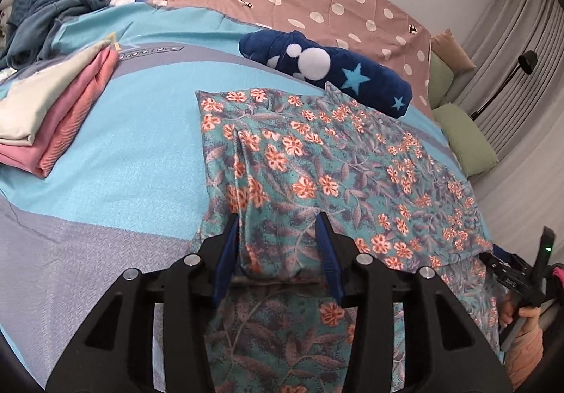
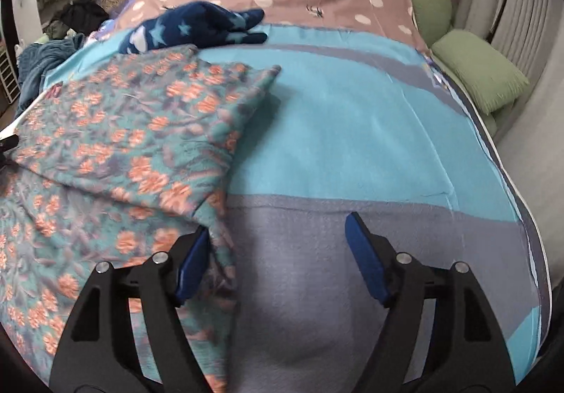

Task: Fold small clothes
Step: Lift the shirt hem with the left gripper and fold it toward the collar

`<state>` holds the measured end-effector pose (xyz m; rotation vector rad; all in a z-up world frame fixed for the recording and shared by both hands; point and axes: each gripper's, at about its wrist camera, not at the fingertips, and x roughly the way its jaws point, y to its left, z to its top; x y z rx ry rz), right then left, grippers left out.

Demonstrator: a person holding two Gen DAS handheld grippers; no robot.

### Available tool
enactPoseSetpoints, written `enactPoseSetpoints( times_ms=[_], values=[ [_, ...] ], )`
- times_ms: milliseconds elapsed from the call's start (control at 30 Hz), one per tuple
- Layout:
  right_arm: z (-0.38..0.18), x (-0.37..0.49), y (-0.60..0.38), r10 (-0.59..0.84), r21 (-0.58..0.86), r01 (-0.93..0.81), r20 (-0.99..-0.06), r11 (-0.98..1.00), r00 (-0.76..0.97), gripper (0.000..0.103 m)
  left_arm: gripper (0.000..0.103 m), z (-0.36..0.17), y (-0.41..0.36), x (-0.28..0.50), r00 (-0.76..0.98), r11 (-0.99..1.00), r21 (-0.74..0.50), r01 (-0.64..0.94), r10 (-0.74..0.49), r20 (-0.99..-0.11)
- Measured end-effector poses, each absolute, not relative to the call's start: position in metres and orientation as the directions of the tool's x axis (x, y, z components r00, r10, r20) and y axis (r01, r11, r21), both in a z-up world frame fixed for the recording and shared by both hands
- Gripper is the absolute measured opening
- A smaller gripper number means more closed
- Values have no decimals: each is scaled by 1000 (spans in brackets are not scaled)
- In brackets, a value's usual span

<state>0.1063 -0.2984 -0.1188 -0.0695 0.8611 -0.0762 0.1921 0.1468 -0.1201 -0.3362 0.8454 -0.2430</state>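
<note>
A teal garment with orange flowers (image 1: 317,164) lies on the bed, its near part folded over itself. My left gripper (image 1: 276,227) is open, its blue fingers either side of a raised fold of this cloth at the near edge. In the right wrist view the same floral garment (image 2: 123,132) lies to the left. My right gripper (image 2: 278,234) is wide open above the grey stripe of the bedsheet; its left finger (image 2: 192,266) touches the garment's hanging corner, the right finger is over bare sheet. The right gripper also shows in the left wrist view (image 1: 521,276).
A folded stack of cream and pink clothes (image 1: 60,111) sits at left. A navy fleece item with stars (image 1: 328,72) lies behind the floral garment. A pile of blue and dark clothes (image 1: 60,1) is far left. Green pillows (image 2: 483,72) lie at right.
</note>
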Motion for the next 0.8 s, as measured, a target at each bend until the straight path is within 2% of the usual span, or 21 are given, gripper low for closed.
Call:
enactPoseSetpoints(
  times_ms=[67,167,267,300,400,500,567,667,800],
  values=[
    [-119,104,-281,-107,-153,-10,-734,988,671,74,53,-121,144,192,642,921,-381,81,-341,-687],
    [-125,110,-289,-265,-255,111,-719,961,643,73,55,-120,138,191,646,932,-352,81,-318,-694],
    [-131,112,-335,-105,2,176,-797,984,595,81,55,-121,140,190,651,932,-354,78,-317,-690],
    [-131,111,-341,-77,41,183,-802,982,593,82,55,-121,141,189,652,928,-365,77,-324,-686],
    [-122,99,-332,-13,54,94,-800,994,599,82,55,-121,145,188,657,919,-387,73,-336,-674],
    [-106,88,-327,154,163,-43,-770,986,619,82,55,-116,152,185,667,903,-425,58,-351,-657],
    [-92,87,-333,212,220,-69,-733,973,647,84,55,-110,159,182,685,890,-453,54,-364,-631],
    [-82,115,-354,272,337,-32,-697,941,664,84,56,-99,168,192,710,892,-451,36,-340,-617],
    [-101,188,-381,329,468,70,-712,881,620,81,60,-103,178,237,677,910,-413,-22,-290,-676]
  ],
)
